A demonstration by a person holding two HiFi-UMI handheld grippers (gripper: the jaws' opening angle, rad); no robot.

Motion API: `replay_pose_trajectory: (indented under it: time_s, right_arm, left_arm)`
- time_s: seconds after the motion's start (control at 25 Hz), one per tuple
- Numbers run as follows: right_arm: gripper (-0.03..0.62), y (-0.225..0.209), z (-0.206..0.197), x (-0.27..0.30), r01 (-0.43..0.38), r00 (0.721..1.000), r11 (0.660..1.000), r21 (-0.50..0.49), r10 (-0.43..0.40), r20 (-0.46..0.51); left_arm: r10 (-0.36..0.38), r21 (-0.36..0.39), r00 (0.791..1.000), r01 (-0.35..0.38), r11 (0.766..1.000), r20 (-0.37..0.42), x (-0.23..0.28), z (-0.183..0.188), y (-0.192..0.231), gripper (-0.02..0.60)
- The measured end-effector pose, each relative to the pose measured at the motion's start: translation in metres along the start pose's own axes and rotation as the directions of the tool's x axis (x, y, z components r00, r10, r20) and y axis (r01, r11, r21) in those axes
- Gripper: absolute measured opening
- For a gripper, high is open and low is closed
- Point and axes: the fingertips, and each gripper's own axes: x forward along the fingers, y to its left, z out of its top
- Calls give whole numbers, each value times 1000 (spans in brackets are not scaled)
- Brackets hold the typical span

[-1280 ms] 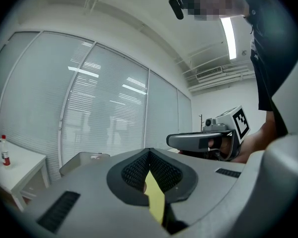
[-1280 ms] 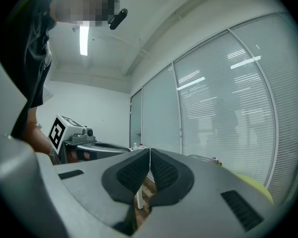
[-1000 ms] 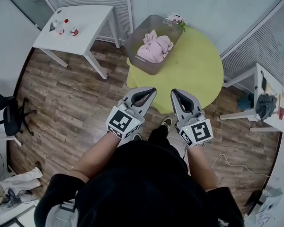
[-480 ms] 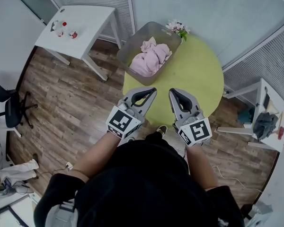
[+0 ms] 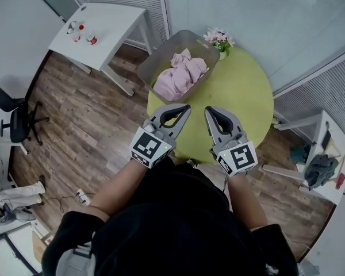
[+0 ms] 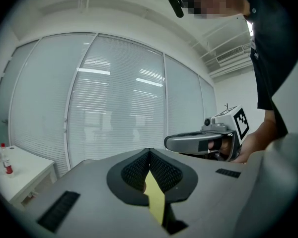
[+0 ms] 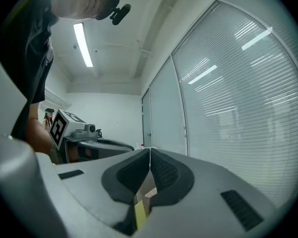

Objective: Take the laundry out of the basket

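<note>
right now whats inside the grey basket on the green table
A crumpled heap of pink laundry lies in the grey basket. The cloth covers the basket's floor and anything beneath the heap, so neither can be seen.

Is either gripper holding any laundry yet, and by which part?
Nothing is held. The left gripper and right gripper are both shut and empty, short of the basket, where the pink laundry lies untouched.

Wood-plank floor (image 5: 98,125), round yellow-green table (image 5: 241,96), white side table (image 5: 112,25), blinded glass walls (image 6: 114,118).
</note>
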Motion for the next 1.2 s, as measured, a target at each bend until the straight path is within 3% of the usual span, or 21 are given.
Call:
replay_pose_trajectory:
  time_s: [0.56,1.2]
  right_arm:
    - [25,-52,-7,42,28,999,1000,14,-28,-18]
    - [25,-120,-23,131,138,989,990,13,-137,-53]
  left_arm:
    - [-27,1,999,28,1000,-39,49,-11,52,2]
    - [-86,1,974,88,996,-208,122,-48,151,3]
